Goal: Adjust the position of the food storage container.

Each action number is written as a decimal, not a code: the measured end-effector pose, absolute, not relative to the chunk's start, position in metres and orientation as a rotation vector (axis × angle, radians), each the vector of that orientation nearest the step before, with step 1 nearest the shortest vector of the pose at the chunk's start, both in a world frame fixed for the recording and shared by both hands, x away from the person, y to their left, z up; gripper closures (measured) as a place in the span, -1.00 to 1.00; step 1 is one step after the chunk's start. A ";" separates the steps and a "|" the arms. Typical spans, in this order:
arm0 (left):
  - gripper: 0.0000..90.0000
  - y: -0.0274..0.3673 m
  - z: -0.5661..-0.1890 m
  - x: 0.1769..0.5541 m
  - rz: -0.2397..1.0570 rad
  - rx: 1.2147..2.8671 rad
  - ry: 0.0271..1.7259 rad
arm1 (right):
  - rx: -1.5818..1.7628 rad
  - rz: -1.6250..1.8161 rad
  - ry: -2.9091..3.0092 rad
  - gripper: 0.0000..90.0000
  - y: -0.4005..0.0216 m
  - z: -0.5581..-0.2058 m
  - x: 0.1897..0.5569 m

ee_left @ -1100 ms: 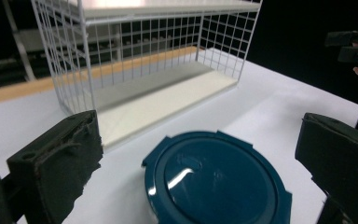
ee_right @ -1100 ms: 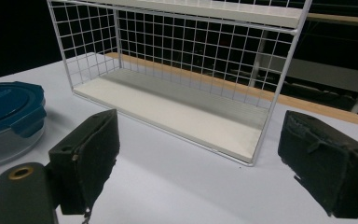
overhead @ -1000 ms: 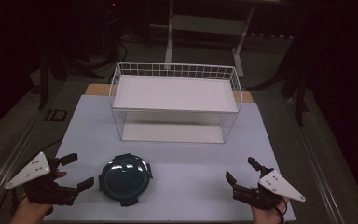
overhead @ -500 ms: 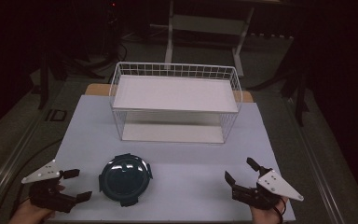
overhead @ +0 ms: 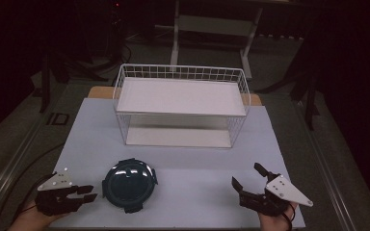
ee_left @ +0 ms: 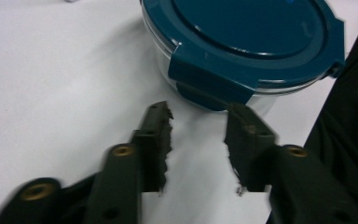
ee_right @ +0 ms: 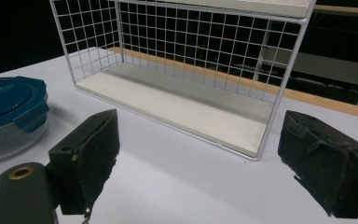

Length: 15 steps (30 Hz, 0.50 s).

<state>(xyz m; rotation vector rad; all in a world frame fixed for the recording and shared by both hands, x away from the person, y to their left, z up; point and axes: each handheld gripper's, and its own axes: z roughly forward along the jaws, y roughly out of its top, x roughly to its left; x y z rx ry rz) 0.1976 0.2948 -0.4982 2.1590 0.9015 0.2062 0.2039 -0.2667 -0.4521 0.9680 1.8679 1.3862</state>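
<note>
A round container with a blue clip-on lid (overhead: 128,185) sits on the white table (overhead: 188,159) at six o'clock from the white wire rack (overhead: 180,103). At its nine o'clock the left gripper (overhead: 90,193), its jaws just narrowed, pinches nothing. At four o'clock, the right gripper (overhead: 248,178) is spread wide

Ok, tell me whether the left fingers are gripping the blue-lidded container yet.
No: the left gripper has its fingers empty, short of the container.
</note>
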 end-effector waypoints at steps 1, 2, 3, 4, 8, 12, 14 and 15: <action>0.58 0.293 -0.499 0.198 0.201 2.171 0.897 | 0.967 1.388 1.869 -0.72 -0.267 -0.452 0.204; 0.70 0.292 -0.499 0.199 0.200 2.185 0.897 | 0.968 1.389 1.871 -0.72 -0.267 -0.452 0.204; 0.79 0.289 -0.500 0.200 0.205 2.200 0.890 | 0.969 1.392 1.874 -0.72 -0.267 -0.453 0.204; 0.89 0.288 -0.500 0.200 0.215 2.210 0.886 | 0.970 1.395 1.877 -0.72 -0.267 -0.453 0.204; 0.99 0.285 -0.500 0.203 0.246 2.223 0.894 | 0.974 1.398 1.881 -0.72 -0.267 -0.453 0.205; 0.99 0.283 -0.498 0.206 0.224 2.205 0.891 | 0.974 1.398 1.881 -0.72 -0.267 -0.453 0.205; 1.00 0.282 -0.497 0.207 0.225 2.206 0.886 | 0.975 1.398 1.880 -0.72 -0.267 -0.453 0.204; 1.00 0.281 -0.498 0.208 0.222 2.211 0.881 | 0.974 1.399 1.880 -0.72 -0.267 -0.453 0.205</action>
